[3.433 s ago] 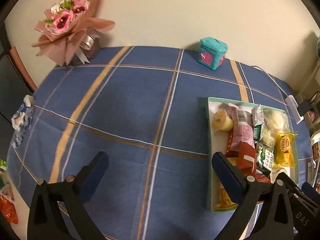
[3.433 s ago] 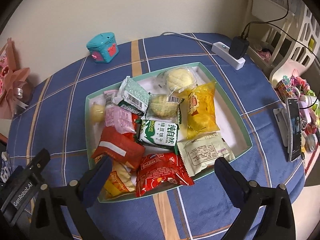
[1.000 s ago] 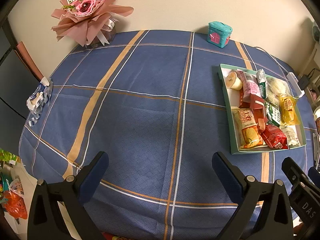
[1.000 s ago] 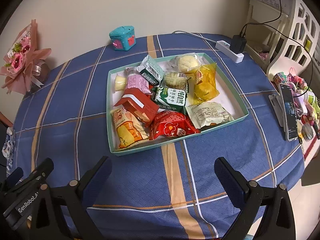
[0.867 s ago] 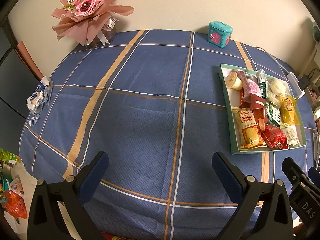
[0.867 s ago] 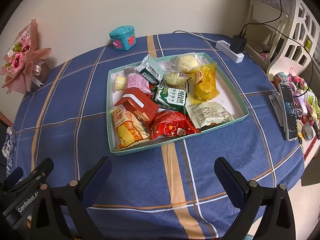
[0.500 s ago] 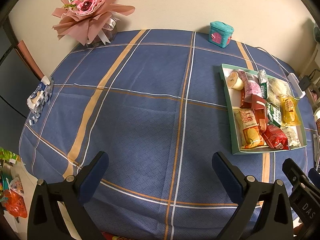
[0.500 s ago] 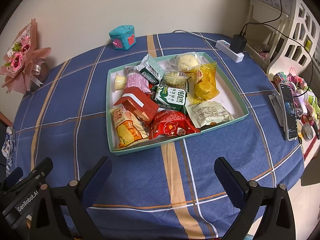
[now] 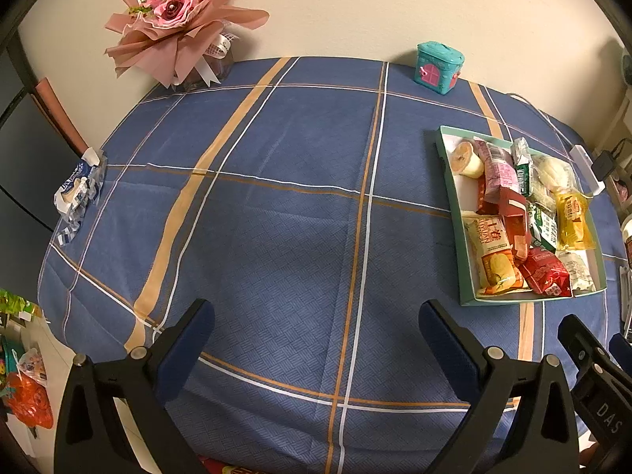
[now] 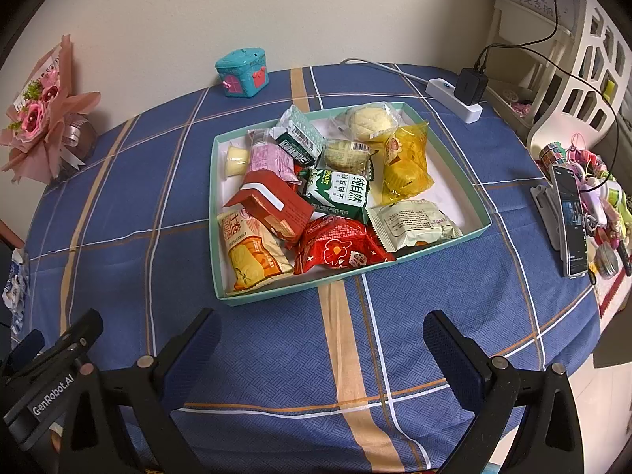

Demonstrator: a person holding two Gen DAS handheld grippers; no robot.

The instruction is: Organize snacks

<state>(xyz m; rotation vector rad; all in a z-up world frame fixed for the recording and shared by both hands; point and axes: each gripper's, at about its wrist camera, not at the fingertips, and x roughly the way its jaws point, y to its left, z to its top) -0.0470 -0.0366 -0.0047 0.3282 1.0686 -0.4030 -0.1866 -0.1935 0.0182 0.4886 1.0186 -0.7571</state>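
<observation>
Both grippers hover released and empty above the blue plaid tablecloth (image 10: 166,181): the left gripper (image 9: 316,339) over bare cloth, the right gripper (image 10: 322,339) just short of the teal snack tray (image 10: 484,213). Inside the tray lie a red carton (image 10: 272,201), a green biscuit pack (image 10: 339,193), a yellow cake packet (image 10: 407,162) and a red flowered pouch (image 10: 339,249), heaped and overlapping. A teal house-shaped box (image 10: 243,73) stands behind the tray, near the wall.

One tray (image 10: 480,203) holds eleven snacks (image 10: 337,191) (some overlap, so the count is approximate); one teal toy box (image 10: 241,73), one bouquet (image 9: 179,19), one phone (image 10: 568,213).
</observation>
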